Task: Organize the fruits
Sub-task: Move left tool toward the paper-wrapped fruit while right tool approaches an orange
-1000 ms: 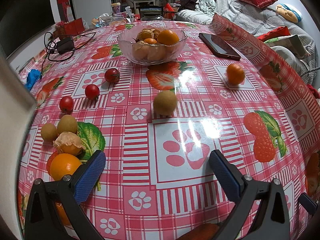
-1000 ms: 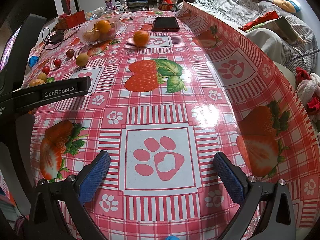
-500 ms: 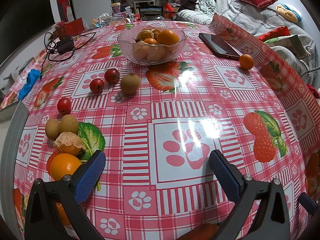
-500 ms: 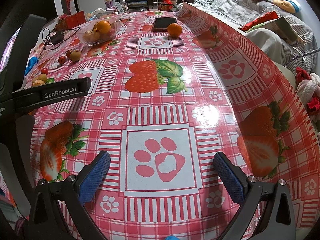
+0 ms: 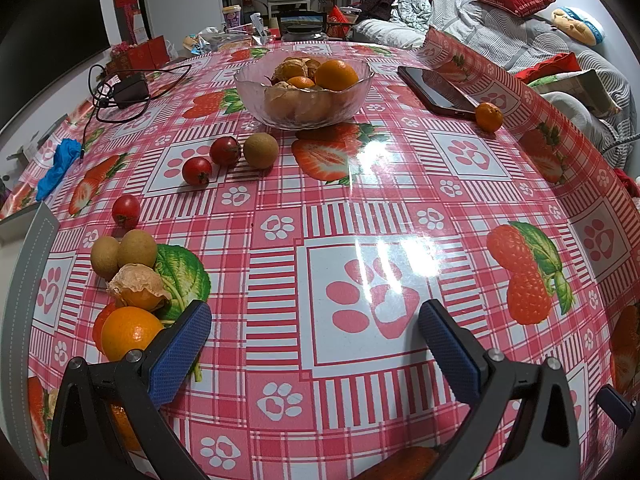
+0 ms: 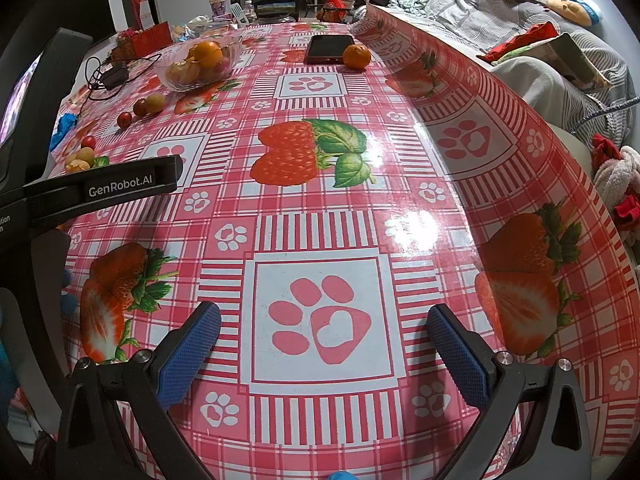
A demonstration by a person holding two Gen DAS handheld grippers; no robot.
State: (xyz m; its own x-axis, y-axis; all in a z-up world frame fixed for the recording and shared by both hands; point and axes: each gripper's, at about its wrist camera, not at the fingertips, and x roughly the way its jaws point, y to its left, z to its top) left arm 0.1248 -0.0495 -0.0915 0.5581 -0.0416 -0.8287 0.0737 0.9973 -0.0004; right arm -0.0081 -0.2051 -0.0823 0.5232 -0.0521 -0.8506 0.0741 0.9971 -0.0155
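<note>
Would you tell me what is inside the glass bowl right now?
The glass bowl holds an orange, a smaller orange fruit and papery husked fruits. Anything underneath them is blurred by the patterned glass.

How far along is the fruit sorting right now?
Partly done: the glass bowl already holds oranges and husked fruit. Nothing is in hand; the left claw and right claw are both open and empty. Still loose on the table: three cherry tomatoes, brown fruits, a husked fruit, an orange near the left claw and a mandarin by the phone.
</note>
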